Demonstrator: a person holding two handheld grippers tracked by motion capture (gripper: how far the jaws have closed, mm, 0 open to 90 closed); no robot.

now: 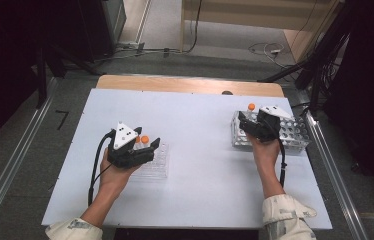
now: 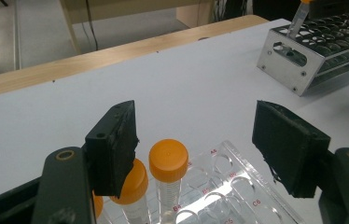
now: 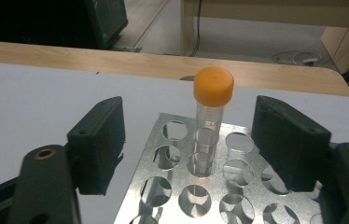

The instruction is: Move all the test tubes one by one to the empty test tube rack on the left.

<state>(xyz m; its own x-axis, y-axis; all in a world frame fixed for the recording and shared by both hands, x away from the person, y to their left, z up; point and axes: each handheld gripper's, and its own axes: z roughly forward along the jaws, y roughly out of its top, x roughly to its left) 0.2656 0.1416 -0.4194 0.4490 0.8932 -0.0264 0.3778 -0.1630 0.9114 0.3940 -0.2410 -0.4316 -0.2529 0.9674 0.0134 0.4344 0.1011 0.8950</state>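
My left gripper point(image 1: 146, 141) hovers open over a clear plastic rack point(image 1: 157, 165) at the table's left. In the left gripper view its jaws point(image 2: 200, 140) stand wide apart above three orange-capped tubes point(image 2: 168, 160) in the clear rack point(image 2: 238, 186), touching none. At the right, my right gripper point(image 1: 249, 120) sits at the near left corner of a metal rack point(image 1: 295, 132). In the right gripper view an orange-capped tube point(image 3: 213, 86) stands upright in a hole of the metal rack point(image 3: 163, 154), with the open right gripper point(image 3: 191, 140) straddling it, pads clear of it.
A white board point(image 1: 200, 150) covers the table, with a wooden strip point(image 1: 190, 85) along its far edge. The metal rack point(image 2: 298, 60) has several vacant holes. Cables lie on the floor beyond the table. Dark stands flank both sides.
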